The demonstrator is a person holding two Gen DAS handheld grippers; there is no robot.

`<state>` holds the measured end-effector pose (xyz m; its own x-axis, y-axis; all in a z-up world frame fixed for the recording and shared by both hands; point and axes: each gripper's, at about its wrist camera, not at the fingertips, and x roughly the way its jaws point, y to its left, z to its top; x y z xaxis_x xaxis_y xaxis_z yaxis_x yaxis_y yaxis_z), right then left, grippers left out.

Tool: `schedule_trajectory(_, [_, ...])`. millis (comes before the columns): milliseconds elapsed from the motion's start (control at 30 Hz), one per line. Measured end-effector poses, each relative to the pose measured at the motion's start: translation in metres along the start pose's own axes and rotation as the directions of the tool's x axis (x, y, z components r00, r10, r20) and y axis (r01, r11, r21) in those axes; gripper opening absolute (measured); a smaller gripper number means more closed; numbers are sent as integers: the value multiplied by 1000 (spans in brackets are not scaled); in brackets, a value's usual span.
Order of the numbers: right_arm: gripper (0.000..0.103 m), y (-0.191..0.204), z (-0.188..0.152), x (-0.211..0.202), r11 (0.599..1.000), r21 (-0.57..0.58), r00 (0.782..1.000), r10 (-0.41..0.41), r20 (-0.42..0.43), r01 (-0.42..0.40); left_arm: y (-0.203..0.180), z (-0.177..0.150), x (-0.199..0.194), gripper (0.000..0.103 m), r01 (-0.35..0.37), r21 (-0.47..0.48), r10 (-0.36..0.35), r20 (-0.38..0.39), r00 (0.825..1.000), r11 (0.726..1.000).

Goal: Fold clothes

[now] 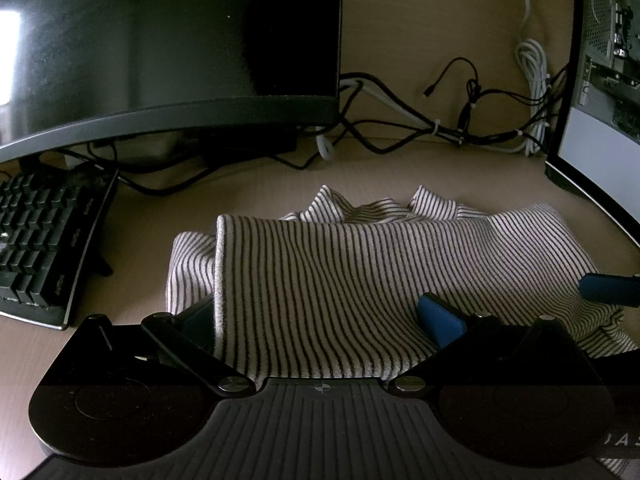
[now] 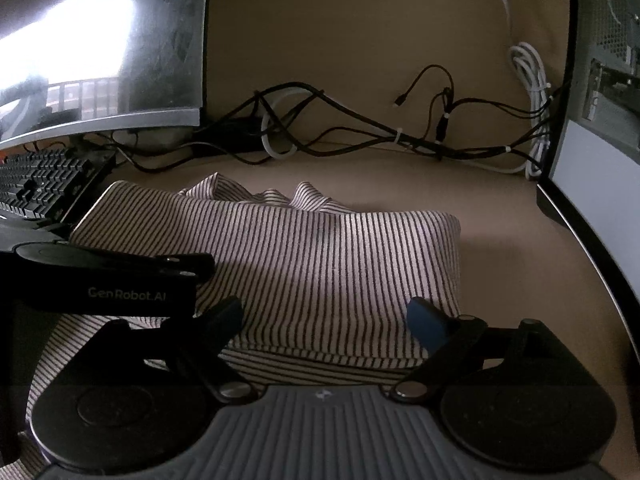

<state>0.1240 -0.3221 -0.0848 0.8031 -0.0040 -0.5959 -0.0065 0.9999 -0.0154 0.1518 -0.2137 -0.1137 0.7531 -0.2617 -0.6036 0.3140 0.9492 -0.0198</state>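
**Striped garment lies folded on the tabletop, both sets of jaws spread**

A white garment with thin dark stripes (image 1: 360, 272) lies folded on the tan tabletop (image 1: 160, 208), filling the lower middle of both views. Its rumpled edge rises in small peaks along the far side, toward the tangle of black and white cables (image 1: 460, 128) at the back of the tabletop.

In the left wrist view, the left gripper (image 1: 320, 316) sits at the bottom of the frame with its jaws spread wide; the folded cloth lies between them, one blue fingertip (image 1: 438, 318) resting on the fabric and the other half hidden behind the cloth's left fold. They are not pressing together on it.

In the right wrist view, the right gripper (image 2: 324, 316) also has its jaws released and wide apart, straddling the near edge of the garment's upper layer without clamping it. The left gripper's black body shows at the left of that frame, lying over the cloth.

A dark monitor (image 1: 160, 48) fills the upper left, a black keyboard (image 1: 36, 240) the left edge, and a computer case (image 1: 608, 40) the upper right.
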Motion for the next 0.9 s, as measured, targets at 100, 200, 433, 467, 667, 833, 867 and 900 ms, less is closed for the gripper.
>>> schedule_trajectory(100, [91,1,0,0,1000,-5,1000,-3,-2,3,-1,0,0,103,-1,-1,1,0,1000,1000])
schedule_trajectory(200, [92,1,0,1,1000,-6,1000,0,-5,0,-1,0,0,103,-3,-3,3,0,1000,1000])
schedule_trajectory(433, [93,2,0,1,1000,-11,1000,-7,-4,6,-1,0,0,103,-5,-5,5,0,1000,1000])
schedule_trajectory(467, [93,3,0,1,1000,-10,1000,-7,-5,7,-1,0,0,103,-5,-5,5,0,1000,1000])
schedule_trajectory(667, [93,4,0,1,1000,-9,1000,-9,-5,9,0,0,-1,103,-4,-4,4,0,1000,1000])
schedule_trajectory(833, [93,4,0,2,1000,-10,1000,-9,-6,9,0,0,-1,103,-3,-4,3,0,1000,1000])
schedule_trajectory(867, [93,4,0,2,1000,-11,1000,-9,-6,9,0,0,-1,103,-3,-4,3,0,1000,1000])
schedule_trajectory(900, [93,4,0,2,1000,-11,1000,-10,-7,10,0,0,-1,103,-1,-2,1,0,1000,1000])
